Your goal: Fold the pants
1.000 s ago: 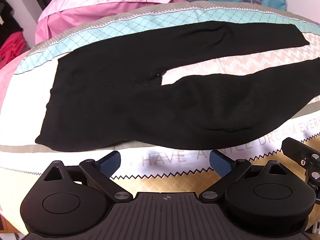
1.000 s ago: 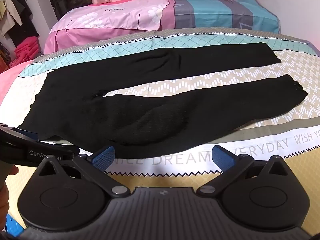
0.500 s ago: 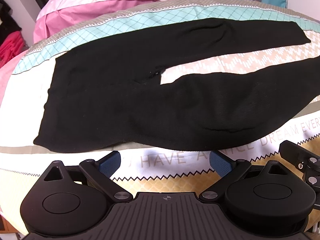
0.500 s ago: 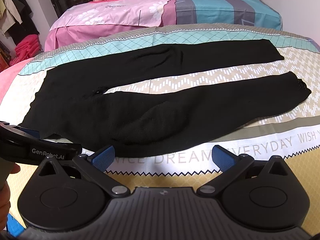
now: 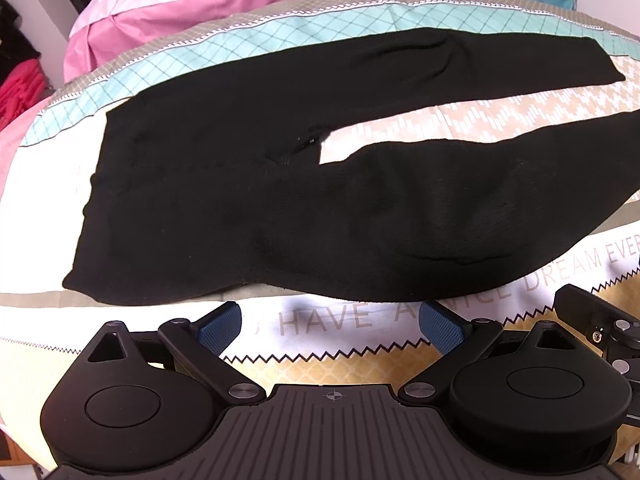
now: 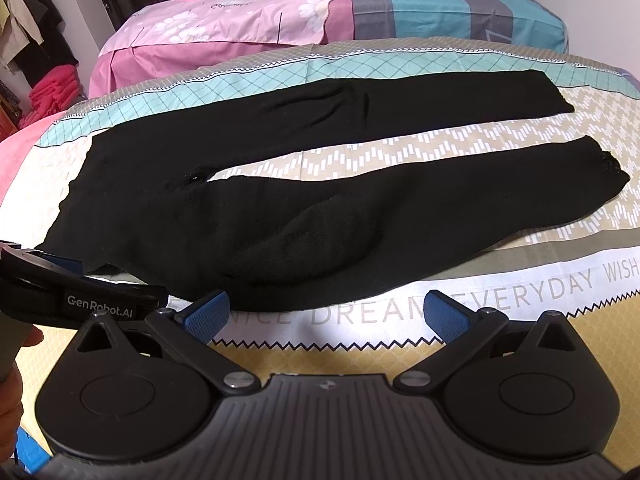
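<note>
Black pants (image 5: pixel 248 200) lie flat on the patterned bedspread (image 5: pixel 360 320), waistband at the left, two legs spread apart toward the right. They also show in the right wrist view (image 6: pixel 300 216). My left gripper (image 5: pixel 330 326) is open and empty, just short of the near edge of the pants, between waist and near leg. My right gripper (image 6: pixel 324 312) is open and empty, at the near edge of the near leg. The left gripper's body (image 6: pixel 72 296) shows at the left of the right wrist view.
A second bed with pink and teal bedding (image 6: pixel 320 12) stands behind. Stacks of red folded cloth (image 6: pixel 52 88) sit at the far left. The bedspread's near part carries printed words (image 6: pixel 480 292).
Both grippers have moved slightly forward toward the near edge of the pants. The pants have not moved.
</note>
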Available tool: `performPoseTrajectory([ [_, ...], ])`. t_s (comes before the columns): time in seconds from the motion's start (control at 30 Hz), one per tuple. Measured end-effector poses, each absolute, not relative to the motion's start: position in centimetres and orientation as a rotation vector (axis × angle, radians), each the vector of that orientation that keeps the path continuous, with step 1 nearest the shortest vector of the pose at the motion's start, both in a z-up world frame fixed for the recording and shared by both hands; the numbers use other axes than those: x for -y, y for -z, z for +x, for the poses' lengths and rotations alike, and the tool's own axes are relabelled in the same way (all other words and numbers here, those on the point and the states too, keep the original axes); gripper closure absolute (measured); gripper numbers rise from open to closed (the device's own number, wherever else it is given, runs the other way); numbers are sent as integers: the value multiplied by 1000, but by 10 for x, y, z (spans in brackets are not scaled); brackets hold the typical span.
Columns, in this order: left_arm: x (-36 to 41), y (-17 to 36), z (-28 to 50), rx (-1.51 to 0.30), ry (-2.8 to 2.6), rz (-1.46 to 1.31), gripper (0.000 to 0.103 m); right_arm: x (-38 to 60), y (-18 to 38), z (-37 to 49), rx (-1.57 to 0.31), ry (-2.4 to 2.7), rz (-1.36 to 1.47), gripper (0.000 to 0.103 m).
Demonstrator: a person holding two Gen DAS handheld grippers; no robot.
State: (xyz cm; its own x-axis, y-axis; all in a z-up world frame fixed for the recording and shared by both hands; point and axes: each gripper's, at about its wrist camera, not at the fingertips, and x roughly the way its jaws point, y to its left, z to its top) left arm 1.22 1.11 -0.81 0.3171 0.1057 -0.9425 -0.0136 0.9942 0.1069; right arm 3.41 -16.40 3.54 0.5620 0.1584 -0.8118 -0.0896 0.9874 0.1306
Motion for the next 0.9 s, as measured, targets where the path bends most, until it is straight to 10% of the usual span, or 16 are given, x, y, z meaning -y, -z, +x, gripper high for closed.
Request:
performPoseTrajectory([
  [0.9,-20,16,26,-1262,-74,27,0,181,-25,51,-990,-197,140,0],
])
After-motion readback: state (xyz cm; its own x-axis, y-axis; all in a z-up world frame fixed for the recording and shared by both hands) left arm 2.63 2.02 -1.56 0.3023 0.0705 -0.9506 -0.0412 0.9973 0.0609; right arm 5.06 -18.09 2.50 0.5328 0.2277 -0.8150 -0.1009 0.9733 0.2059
